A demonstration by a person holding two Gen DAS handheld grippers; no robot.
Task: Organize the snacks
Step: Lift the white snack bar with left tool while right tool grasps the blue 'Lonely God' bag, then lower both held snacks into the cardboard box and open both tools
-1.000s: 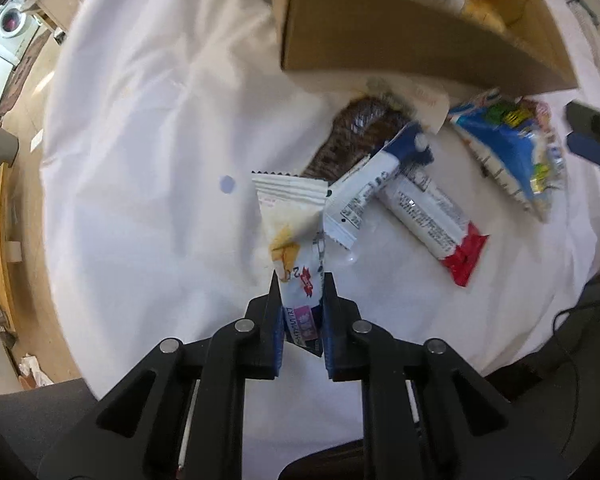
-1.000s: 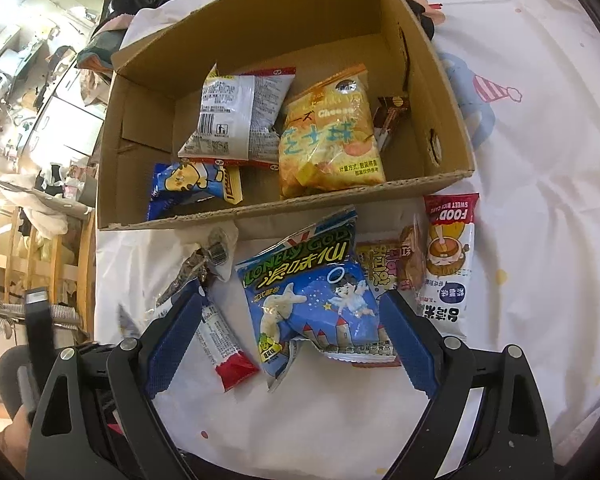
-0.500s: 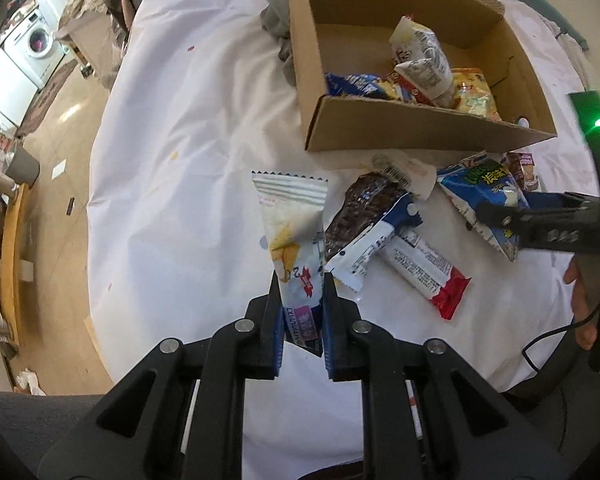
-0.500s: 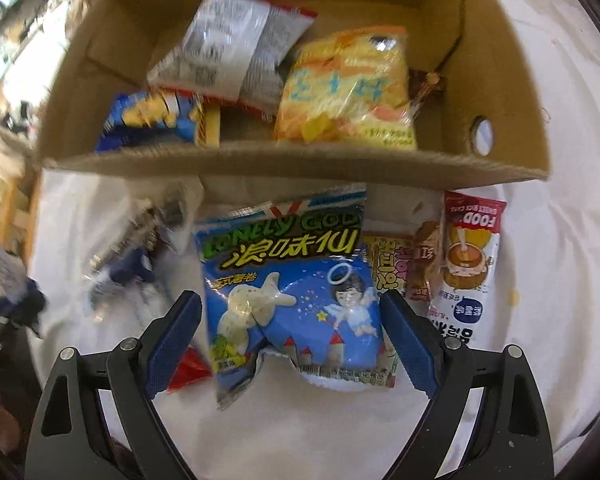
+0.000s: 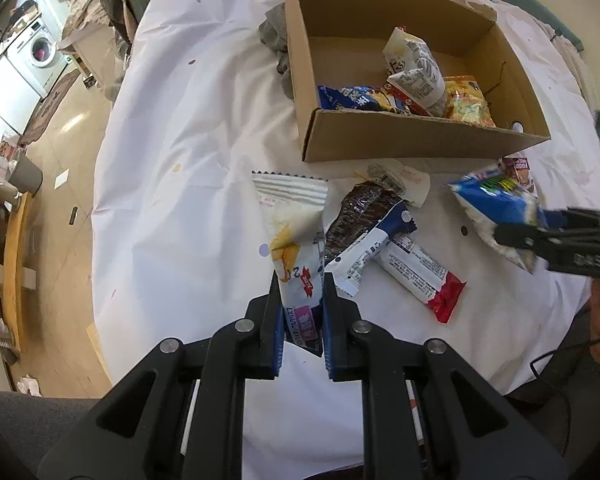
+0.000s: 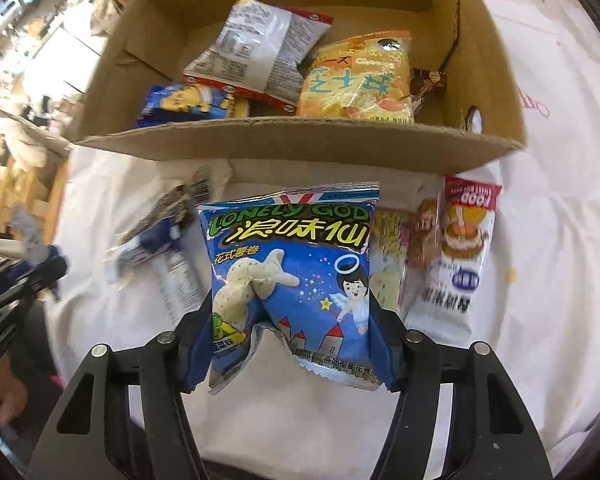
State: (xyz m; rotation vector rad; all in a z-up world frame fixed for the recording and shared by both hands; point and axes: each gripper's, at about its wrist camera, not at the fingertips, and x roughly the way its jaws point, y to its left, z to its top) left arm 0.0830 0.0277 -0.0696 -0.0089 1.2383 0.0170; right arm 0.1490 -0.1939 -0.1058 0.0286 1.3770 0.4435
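Observation:
My left gripper [image 5: 302, 300] is shut on a white and yellow snack packet [image 5: 294, 224], held upright above the white tablecloth [image 5: 188, 168]. My right gripper [image 6: 292, 332] is shut on a blue "Lonely God" snack bag [image 6: 292, 268], which bulges between the pads just in front of the cardboard box [image 6: 300, 142]; the bag also shows in the left wrist view [image 5: 496, 204]. The box [image 5: 380, 144] holds several snack bags. A dark chocolate packet [image 5: 360, 208], a blue-white bar [image 5: 364, 256] and a red-ended bar [image 5: 420, 272] lie on the cloth.
A white and red "Food" packet [image 6: 460, 248] and a yellow packet [image 6: 392, 256] lie right of the blue bag. A grey cloth [image 5: 276, 36] lies by the box's left side. The table edge drops to a wooden floor [image 5: 60, 152] on the left.
My right gripper closed on the blue bag and lifted it off the cloth. My left gripper rose and drew back with its packet, so the whole box came into view.

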